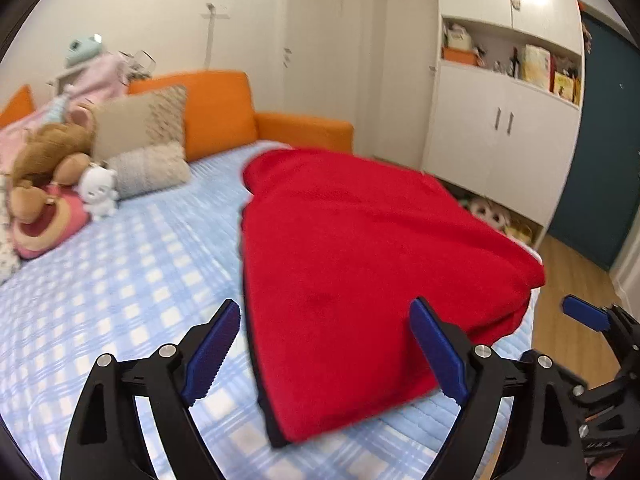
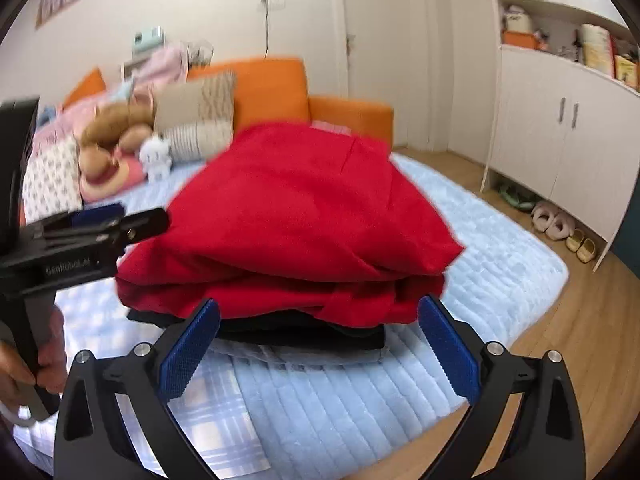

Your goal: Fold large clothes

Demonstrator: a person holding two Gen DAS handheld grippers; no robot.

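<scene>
- The left tongs point(image 1: 324, 344) are standing released, blue pads spread wide and gripping nothing, hovering just over the near edge of the red garment point(image 1: 360, 264).
- The right tongs point(image 2: 318, 350) are likewise gaping apart, empty, pointing at the front of the pile from low down.
- The red garment point(image 2: 296, 216) is lying folded on the bed point(image 1: 120, 272), toward the bed's right edge, forming a thick, soft-looking bundle with a smooth top face and rounded folded edges.
- From the right wrist view, its front is showing two stacked red layers, with one seam running across the top.
- Under it a dark folded garment point(image 2: 304, 330) is peeking out, and a grey layer point(image 2: 320, 354) is lying beneath that; a dark edge is also showing along the red bundle's left side in the left wrist view.
- The bed is wearing a pale blue checked quilted cover.
- Plush toys point(image 1: 52, 184) and cushions point(image 1: 140, 124) are sitting at the far end against an orange headboard point(image 1: 216, 108).
- White cabinets point(image 1: 500, 136) are standing beyond, right.
</scene>
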